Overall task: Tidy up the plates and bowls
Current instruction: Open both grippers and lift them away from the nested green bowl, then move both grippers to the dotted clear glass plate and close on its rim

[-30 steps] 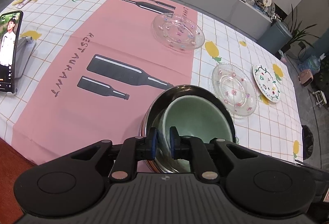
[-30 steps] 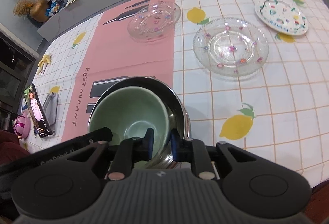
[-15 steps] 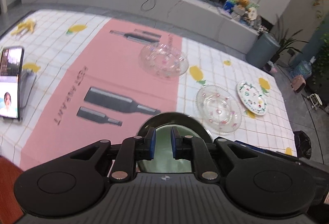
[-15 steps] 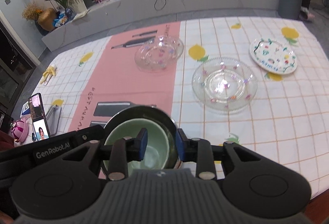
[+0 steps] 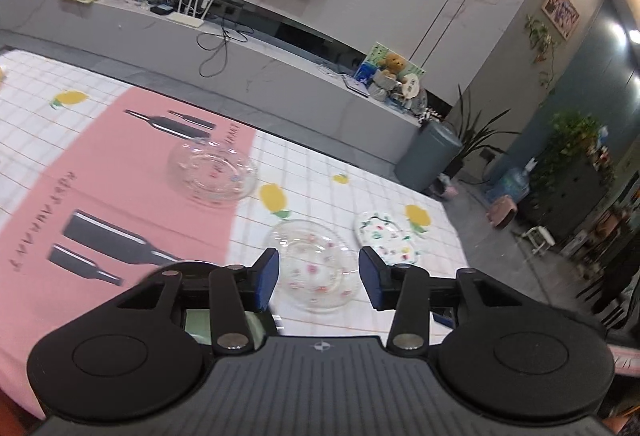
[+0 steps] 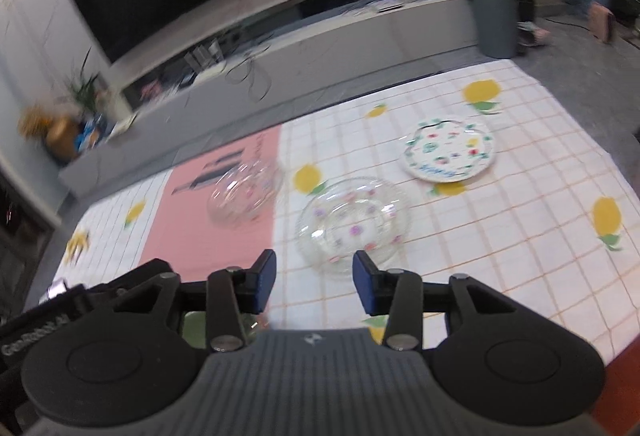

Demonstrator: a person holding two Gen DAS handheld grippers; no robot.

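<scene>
Both grippers are open, empty and raised above the table. My left gripper (image 5: pixel 319 278) frames a clear glass plate with flower dots (image 5: pixel 316 268). My right gripper (image 6: pixel 315 284) hovers just short of the same plate (image 6: pixel 354 222). A clear glass bowl (image 5: pixel 212 176) (image 6: pixel 244 190) sits on the pink cloth farther back. A white floral plate (image 5: pixel 386 238) (image 6: pixel 450 148) lies to the right. A sliver of the green bowl (image 5: pixel 200 320) (image 6: pixel 194 322) shows under each gripper's left finger.
The table carries a lemon-check cloth (image 6: pixel 520 236) with a pink runner (image 5: pixel 100 176). A low grey TV bench (image 5: pixel 280 76) and a grey bin (image 5: pixel 430 156) stand beyond the far edge. The left gripper's body (image 6: pixel 40 316) shows at the right view's lower left.
Both grippers have opened, let go of the nested bowls, lifted and tilted up. The bowls have dropped almost out of sight beneath them. The phone is no longer in view.
</scene>
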